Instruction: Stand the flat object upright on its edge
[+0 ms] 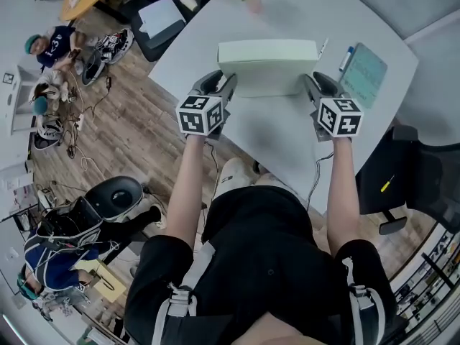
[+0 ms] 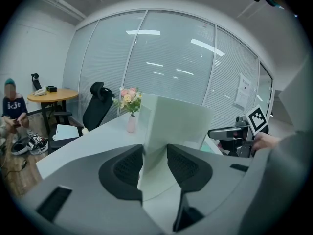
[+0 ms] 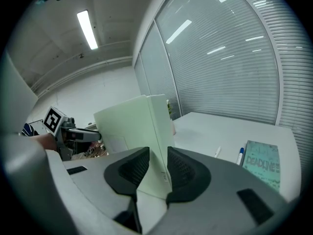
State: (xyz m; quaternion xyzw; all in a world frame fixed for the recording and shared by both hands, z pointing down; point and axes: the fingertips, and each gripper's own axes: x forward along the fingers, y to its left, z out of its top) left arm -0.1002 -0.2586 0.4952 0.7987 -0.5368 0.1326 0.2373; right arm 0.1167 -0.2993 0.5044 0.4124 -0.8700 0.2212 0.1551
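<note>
1. Flat box (image 1: 267, 67) – pale green, sitting near the middle of the white table (image 1: 287, 139), broad face vertical and long edge downward. I am not able to tell whether that lower edge is bearing fully on the tabletop.
2. Left gripper (image 1: 228, 86) is pinching the box's left end, with the panel filling the gap between its pads (image 2: 128, 168). Right gripper (image 1: 309, 85) is pinching the right end in the same way, both pads pressing on the panel (image 3: 157, 146).
3. Judgement on the step in hand: the box is looking upright already, so the job is settling it and letting go.
   - Bringing both ends to the same height, so the whole bottom edge is seating flat.
   - Checking the face is plumb, not leaning.
   - Easing one pair of jaws apart while the other is steadying, then backing straight out along the box's length.
   - Risk: a narrow edge is tipping easily if a pad is dragging on the face.
4. Count, largest first:
   - table: one
   - flat box: one
   - grippers: two
   - teal notebook (image 1: 363, 74): one
   - flower vase (image 2: 131, 112): one
   - pens beside the notebook: two, one white (image 3: 217, 152) and one blue-capped (image 3: 240, 155)
</note>
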